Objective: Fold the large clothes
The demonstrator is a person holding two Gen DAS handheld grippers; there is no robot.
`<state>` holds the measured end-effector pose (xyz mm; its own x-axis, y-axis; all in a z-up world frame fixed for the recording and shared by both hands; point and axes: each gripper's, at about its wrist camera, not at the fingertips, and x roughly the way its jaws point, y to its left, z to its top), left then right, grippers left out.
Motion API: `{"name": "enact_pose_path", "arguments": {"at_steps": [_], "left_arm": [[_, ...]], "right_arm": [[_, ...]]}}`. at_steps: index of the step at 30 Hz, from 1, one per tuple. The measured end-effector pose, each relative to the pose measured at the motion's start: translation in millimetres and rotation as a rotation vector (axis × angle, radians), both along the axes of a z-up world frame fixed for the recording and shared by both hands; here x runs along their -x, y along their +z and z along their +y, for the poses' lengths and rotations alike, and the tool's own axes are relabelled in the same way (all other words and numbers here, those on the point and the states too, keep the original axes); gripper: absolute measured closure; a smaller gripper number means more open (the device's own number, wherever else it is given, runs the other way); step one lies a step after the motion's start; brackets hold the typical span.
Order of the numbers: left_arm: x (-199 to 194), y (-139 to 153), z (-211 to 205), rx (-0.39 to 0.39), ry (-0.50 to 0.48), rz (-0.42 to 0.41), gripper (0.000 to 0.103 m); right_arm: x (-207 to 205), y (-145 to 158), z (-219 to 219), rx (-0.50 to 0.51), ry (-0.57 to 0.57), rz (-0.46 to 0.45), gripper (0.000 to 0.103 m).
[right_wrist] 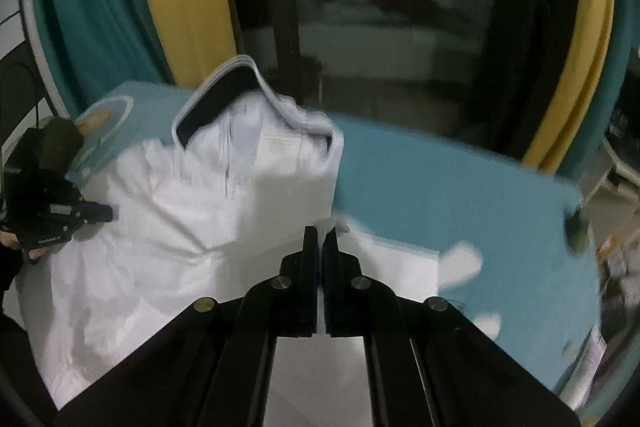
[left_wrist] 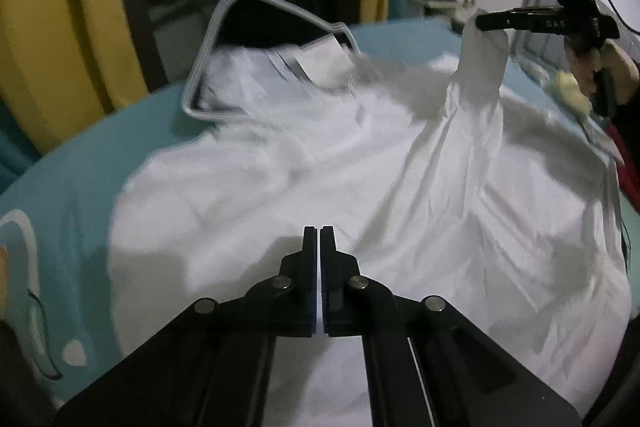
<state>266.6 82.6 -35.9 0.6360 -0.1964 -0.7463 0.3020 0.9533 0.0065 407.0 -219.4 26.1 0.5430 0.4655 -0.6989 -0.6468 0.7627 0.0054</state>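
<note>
In the left wrist view we counted one white garment (left_wrist: 360, 187), spread rumpled over a teal bed sheet (left_wrist: 80, 163) and filling the middle and right of the frame. At upper left of the garment lay its one collar (left_wrist: 208, 67), grey-edged with a dark lining. At bottom centre the left gripper (left_wrist: 319, 233) had its two fingers pressed together on a thin edge of white cloth that showed as a pale line between the pads. At upper right the right gripper (left_wrist: 486, 21) pinched one fold of the garment and held it lifted into a peak above the bed, with one hand (left_wrist: 588, 67) on its handle

In the right wrist view one left gripper (right_wrist: 104, 213) sat at the left edge, its tip touching the garment (right_wrist: 160, 227), which covered the left and centre. The collar (right_wrist: 224, 87) stood at upper centre. At bottom centre the right gripper (right_wrist: 320, 235) had its two fingers shut on white cloth, which showed between them and just past the tips. Bare teal sheet (right_wrist: 440, 179) filled the right. Behind it we counted two yellow curtain bands (right_wrist: 180, 7), though blur hid finer detail
</note>
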Motion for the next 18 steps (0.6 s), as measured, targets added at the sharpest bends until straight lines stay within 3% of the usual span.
{"name": "enact_pose_path", "arguments": {"at_steps": [5, 8, 9, 12, 16, 18], "left_arm": [[-6, 28, 17, 0.054, 0.065, -0.074, 0.102], [-14, 29, 22, 0.12, 0.079, -0.025, 0.102], [-18, 24, 22, 0.118, 0.083, -0.001, 0.102], [-20, 4, 20, 0.124, 0.077, 0.083, 0.1], [-13, -27, 8, 0.131, 0.017, 0.188, 0.097], [-5, -28, 3, 0.118, 0.0, 0.174, 0.097]], "right_arm": [[-7, 52, 18, -0.03, 0.027, -0.238, 0.101], [9, 64, 23, 0.006, 0.039, -0.427, 0.101], [13, 61, 21, 0.015, 0.045, -0.451, 0.101], [28, 33, 13, 0.061, 0.061, -0.475, 0.101], [44, -26, -20, 0.153, 0.057, -0.35, 0.101], [59, -47, -39, 0.176, 0.065, -0.278, 0.1]]}}
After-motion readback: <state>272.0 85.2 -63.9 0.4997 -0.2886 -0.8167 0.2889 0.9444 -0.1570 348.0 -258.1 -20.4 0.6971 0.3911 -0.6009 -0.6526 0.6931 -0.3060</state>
